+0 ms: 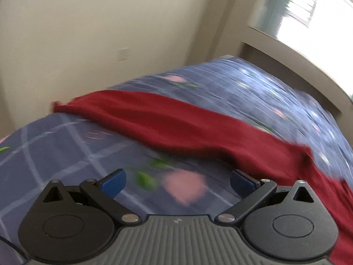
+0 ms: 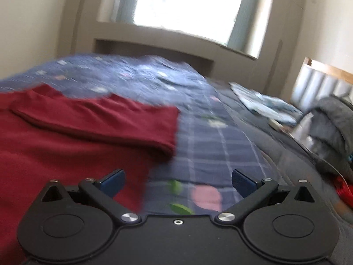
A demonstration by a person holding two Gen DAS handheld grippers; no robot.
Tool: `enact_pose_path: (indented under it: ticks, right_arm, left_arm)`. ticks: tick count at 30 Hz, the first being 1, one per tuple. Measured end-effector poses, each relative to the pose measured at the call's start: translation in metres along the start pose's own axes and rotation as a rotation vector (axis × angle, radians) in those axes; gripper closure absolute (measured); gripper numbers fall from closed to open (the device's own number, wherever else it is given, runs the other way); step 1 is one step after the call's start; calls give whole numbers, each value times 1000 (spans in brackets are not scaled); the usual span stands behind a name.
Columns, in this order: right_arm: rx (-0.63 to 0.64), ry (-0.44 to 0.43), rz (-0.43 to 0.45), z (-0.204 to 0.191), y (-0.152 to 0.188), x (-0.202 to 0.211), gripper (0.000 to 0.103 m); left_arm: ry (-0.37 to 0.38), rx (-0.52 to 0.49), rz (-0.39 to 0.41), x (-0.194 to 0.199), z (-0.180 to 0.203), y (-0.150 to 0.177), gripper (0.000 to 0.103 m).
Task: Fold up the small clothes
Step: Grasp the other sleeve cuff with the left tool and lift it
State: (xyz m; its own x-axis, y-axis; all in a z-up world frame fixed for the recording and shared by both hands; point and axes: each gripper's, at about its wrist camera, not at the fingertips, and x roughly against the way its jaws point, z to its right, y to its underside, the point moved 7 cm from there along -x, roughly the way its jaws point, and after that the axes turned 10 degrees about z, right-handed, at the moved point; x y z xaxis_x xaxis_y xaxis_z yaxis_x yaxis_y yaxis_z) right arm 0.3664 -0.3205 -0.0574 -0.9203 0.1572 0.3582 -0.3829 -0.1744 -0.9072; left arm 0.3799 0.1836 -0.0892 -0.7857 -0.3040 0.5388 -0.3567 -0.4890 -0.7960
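Your left gripper point(image 1: 177, 182) and right gripper point(image 2: 177, 182) both hang with jaws spread wide and nothing between their blue pads. The soft dark-red garment point(image 2: 66, 132) lies flat on the checked, flower-printed blue bedsheet point(image 2: 216, 141), one sleeve point(image 2: 114, 119) folded across its body. A crumpled pale-blue cloth point(image 2: 264, 106) lies farther right.

- Red garment point(image 2: 72, 132): soft matt knit cloth, smooth, hemmed at the sleeve end.
- Bedsheet point(image 1: 55, 145): thin woven cotton-like cloth, matt, blue check with printed pink flowers.
- Left tongs point(image 1: 176, 182): matt black plastic arms, shiny metal pivot pins, blue rubbery-looking pads point(image 1: 113, 182); ribbed grey plastic body.
- Right tongs point(image 2: 177, 182): same black plastic, smooth body.
- Headboard point(image 2: 326, 70): pale wood rail, padded panels.
- Grey bag point(image 2: 335, 121): coarse matt fabric.
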Motion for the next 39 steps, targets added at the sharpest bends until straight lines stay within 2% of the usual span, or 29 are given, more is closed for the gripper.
enact_pose_path:
  ticks: [5,8,11,14,16,17,19,21,23,28,29,30,31,36,39]
  right_arm:
    - [-3,-189,18,-55,-16,21,1]
    - [1,-274,6,-90,-17,25,1]
    - [10,-327,-9,-118,-13,21,1]
    - [2,-338,-46,-136,-3,16,1]
    - [-5,-338,-67,-142,3,13,1]
    - [-3,-332,-74,-142,7,14,1]
    - [-15,-331,-82,-142,9,13,1]
    - [-38,-339,-90,-138,11,11,1]
    - [-60,-347,-103,-136,13,10,1]
    - [-73,-351,-109,-134,16,8,1]
    - [-73,-351,-108,-134,16,8,1]
    - [-73,-351,-108,-135,16,8,1]
    - [-73,-349,-105,-135,16,8,1]
    - [-108,-357,-86,-130,15,10,1]
    - [-146,-357,-75,-124,14,11,1]
  left_arm:
    - [-72,135,8,-19,-62,-26,0]
    - [-61,214,33,-26,-84,-37,0]
    - [-58,274,62,-32,-98,-49,0]
    - [-98,352,83,-39,-108,-57,4]
    - [-142,397,86,-42,-120,-57,19]
    - [-166,416,85,-45,-124,-58,23]
    - [-202,445,92,-49,-133,-61,45]
    - [-237,462,86,-55,-139,-62,61]
    - [-241,491,87,-61,-144,-63,63]
    - [-207,499,97,-74,-145,-68,63]
    - [-212,496,101,-76,-144,-69,69]
    - [-216,482,107,-77,-143,-72,92]
    - [-216,456,115,-79,-140,-75,96]
    - [-175,344,226,-64,-109,-111,97]
    - [-108,243,305,-51,-73,-140,97]
